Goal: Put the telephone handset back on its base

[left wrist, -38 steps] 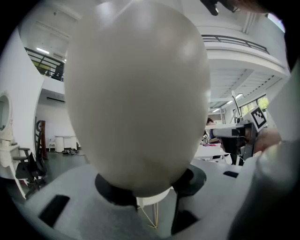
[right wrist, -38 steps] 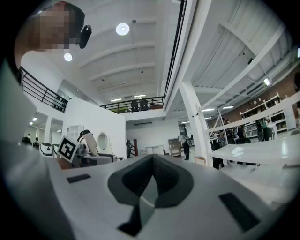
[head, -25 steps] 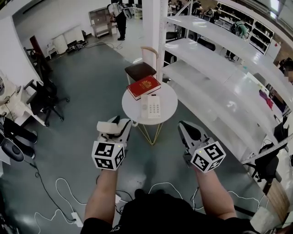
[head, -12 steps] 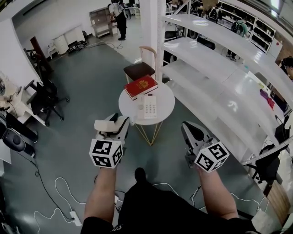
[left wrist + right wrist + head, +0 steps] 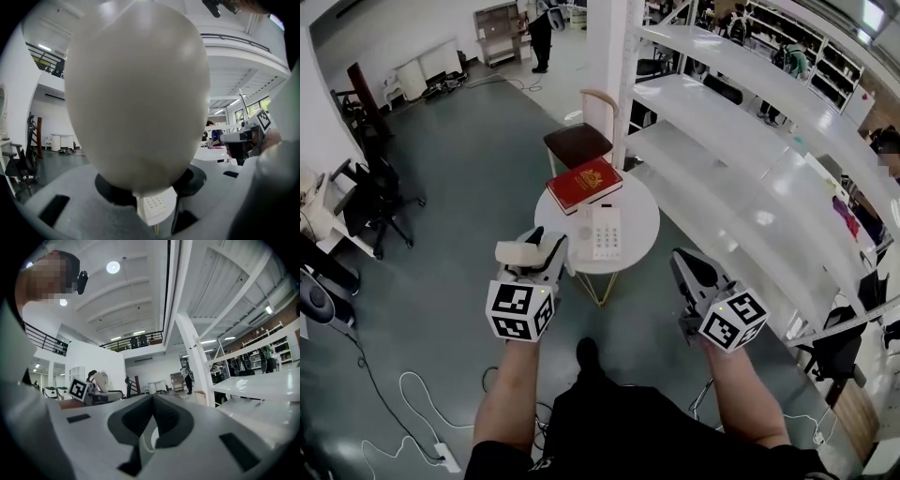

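My left gripper (image 5: 540,253) is shut on the white telephone handset (image 5: 521,251), which lies crosswise between its jaws. In the left gripper view the handset (image 5: 136,93) fills most of the picture, and a bit of the phone base (image 5: 157,206) shows below it. The white phone base (image 5: 606,232) with its keypad lies on the round white table (image 5: 637,220), just ahead and to the right of the left gripper. My right gripper (image 5: 684,262) hangs off the table's right side, its jaws together and nothing between them (image 5: 152,399).
A red book (image 5: 584,182) lies on the table's far side, behind the base. A chair with a brown seat (image 5: 578,141) stands beyond the table. White shelving (image 5: 741,141) runs along the right. Cables (image 5: 422,412) trail on the floor at lower left.
The table and phone base have drawn closer to both grippers as the person steps forward. The left gripper still holds the handset; the right stays shut.
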Demonstrator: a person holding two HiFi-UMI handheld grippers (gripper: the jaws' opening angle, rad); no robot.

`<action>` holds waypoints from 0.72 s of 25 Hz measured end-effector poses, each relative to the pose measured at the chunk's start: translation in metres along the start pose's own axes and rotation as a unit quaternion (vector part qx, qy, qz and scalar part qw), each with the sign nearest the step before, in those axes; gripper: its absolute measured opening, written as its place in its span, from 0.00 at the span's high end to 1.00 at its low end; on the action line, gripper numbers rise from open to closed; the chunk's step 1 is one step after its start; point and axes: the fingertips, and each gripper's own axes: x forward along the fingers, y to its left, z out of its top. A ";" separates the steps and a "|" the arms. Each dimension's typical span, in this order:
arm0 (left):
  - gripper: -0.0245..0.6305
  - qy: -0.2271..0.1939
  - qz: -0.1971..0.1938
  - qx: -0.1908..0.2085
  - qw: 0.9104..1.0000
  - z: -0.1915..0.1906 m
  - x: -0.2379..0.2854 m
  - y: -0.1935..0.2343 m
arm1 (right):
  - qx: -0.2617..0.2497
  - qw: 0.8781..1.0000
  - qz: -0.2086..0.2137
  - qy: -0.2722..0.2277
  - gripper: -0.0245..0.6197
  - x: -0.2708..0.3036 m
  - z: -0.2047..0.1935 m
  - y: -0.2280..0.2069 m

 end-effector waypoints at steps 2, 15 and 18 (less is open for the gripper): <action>0.66 0.002 -0.001 0.001 1.000 -0.001 0.022 0.022 | -0.001 1.000 -0.001 0.007 0.95 0.031 0.002 -0.008; 0.66 0.029 -0.020 -0.029 0.999 -0.022 0.104 0.113 | 0.024 0.999 0.016 0.045 0.95 0.173 -0.010 -0.025; 0.66 0.041 -0.020 -0.036 0.998 -0.033 0.114 0.120 | 0.035 0.998 0.011 0.052 0.95 0.186 -0.016 -0.038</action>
